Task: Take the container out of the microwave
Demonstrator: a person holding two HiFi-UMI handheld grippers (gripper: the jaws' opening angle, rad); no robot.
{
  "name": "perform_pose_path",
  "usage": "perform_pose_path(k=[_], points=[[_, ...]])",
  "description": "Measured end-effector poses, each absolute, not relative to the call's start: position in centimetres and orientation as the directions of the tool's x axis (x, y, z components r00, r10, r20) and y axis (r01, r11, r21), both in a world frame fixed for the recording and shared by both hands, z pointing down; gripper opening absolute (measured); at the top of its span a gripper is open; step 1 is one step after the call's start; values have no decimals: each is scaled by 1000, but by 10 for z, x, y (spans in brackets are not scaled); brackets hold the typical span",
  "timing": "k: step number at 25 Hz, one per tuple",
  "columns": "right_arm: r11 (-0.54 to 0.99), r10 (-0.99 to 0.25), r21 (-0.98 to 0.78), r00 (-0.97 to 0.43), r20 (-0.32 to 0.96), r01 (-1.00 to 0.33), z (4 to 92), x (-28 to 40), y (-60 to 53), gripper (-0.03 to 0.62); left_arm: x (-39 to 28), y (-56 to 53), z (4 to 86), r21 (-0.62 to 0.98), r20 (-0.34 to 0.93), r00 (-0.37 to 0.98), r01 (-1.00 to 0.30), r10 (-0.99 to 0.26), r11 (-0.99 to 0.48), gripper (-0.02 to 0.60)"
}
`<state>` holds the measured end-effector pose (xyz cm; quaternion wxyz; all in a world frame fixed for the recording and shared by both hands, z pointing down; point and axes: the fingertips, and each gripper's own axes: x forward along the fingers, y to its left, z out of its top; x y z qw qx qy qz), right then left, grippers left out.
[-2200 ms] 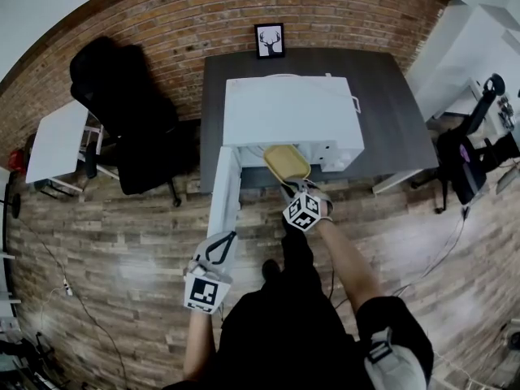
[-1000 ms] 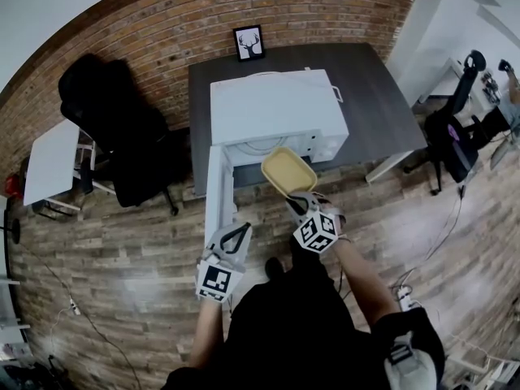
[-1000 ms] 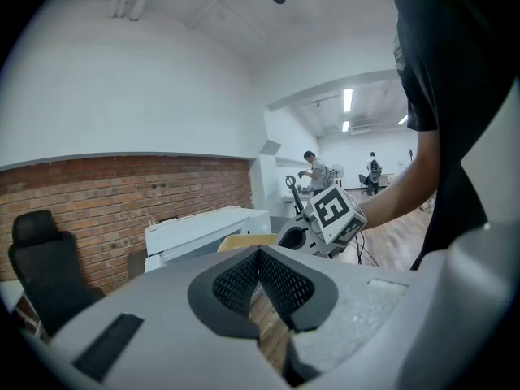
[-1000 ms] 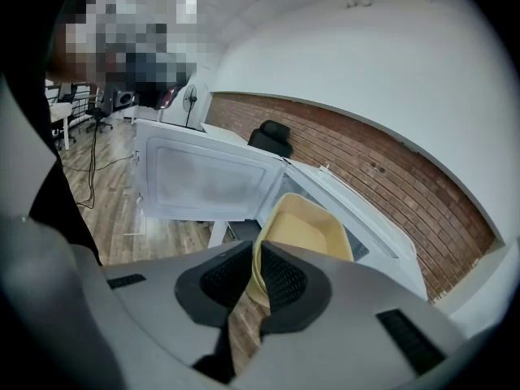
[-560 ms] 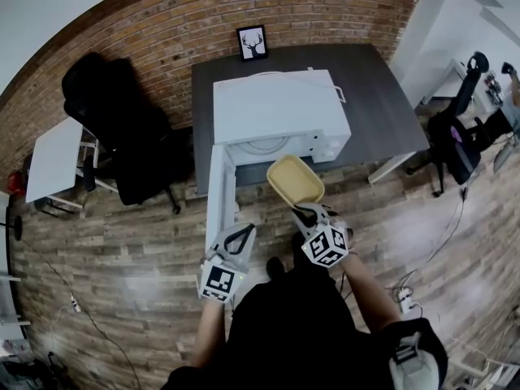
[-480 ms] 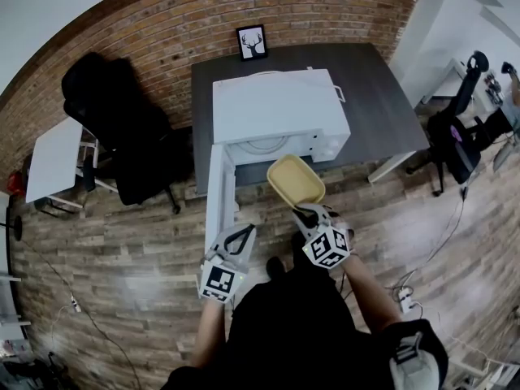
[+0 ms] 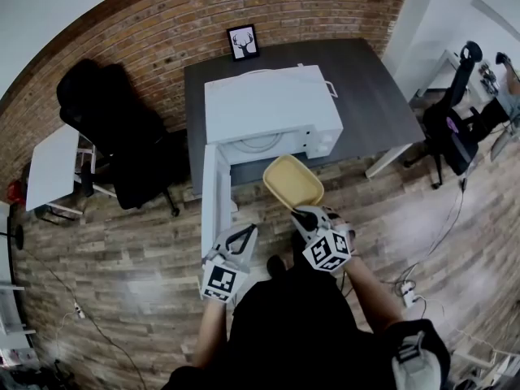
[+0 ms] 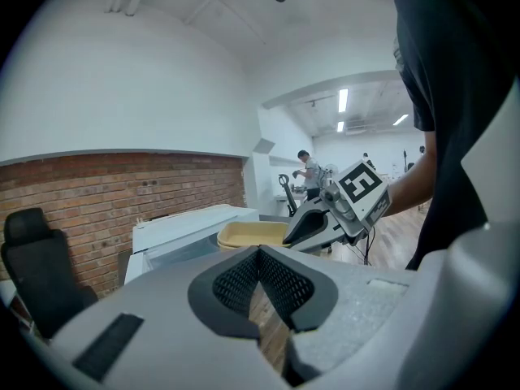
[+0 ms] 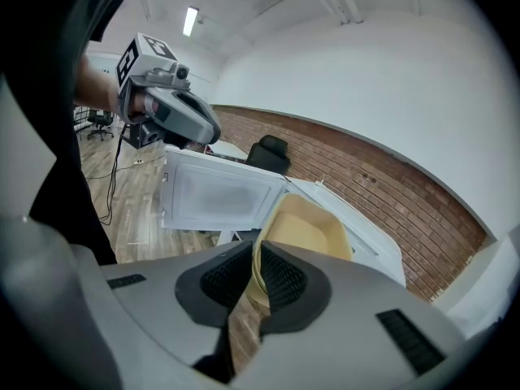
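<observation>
The yellow container (image 7: 292, 180) hangs over the floor in front of the white microwave (image 7: 272, 108), outside its cavity. My right gripper (image 7: 300, 212) is shut on the container's near rim; in the right gripper view that rim (image 9: 302, 232) runs between the pads of this gripper (image 9: 254, 276). The microwave door (image 7: 213, 197) stands swung open to the left. Just right of the door's outer edge my left gripper (image 7: 247, 229) is shut with nothing in it. The left gripper view shows its tips (image 8: 258, 253) meeting, and beyond them the container (image 8: 250, 234) and the microwave (image 8: 191, 227).
The microwave stands on a dark table (image 7: 378, 96) against a brick wall, with a small framed picture (image 7: 242, 42) behind it. A black office chair (image 7: 114, 120) and a white side table (image 7: 50, 157) stand at the left. More chairs (image 7: 455, 124) are at the right.
The right gripper has drawn the container back from the microwave's mouth toward me and a little up. The left gripper has stayed by the open door.
</observation>
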<state>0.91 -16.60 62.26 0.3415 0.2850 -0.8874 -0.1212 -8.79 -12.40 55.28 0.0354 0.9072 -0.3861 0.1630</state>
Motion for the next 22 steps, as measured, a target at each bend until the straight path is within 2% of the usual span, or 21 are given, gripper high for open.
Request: perform_pose_path(k=[22], points=[[789, -614, 433, -574, 542, -435, 629, 26, -161, 32, -73, -123, 554, -60, 318, 672, -689, -669, -722, 2]])
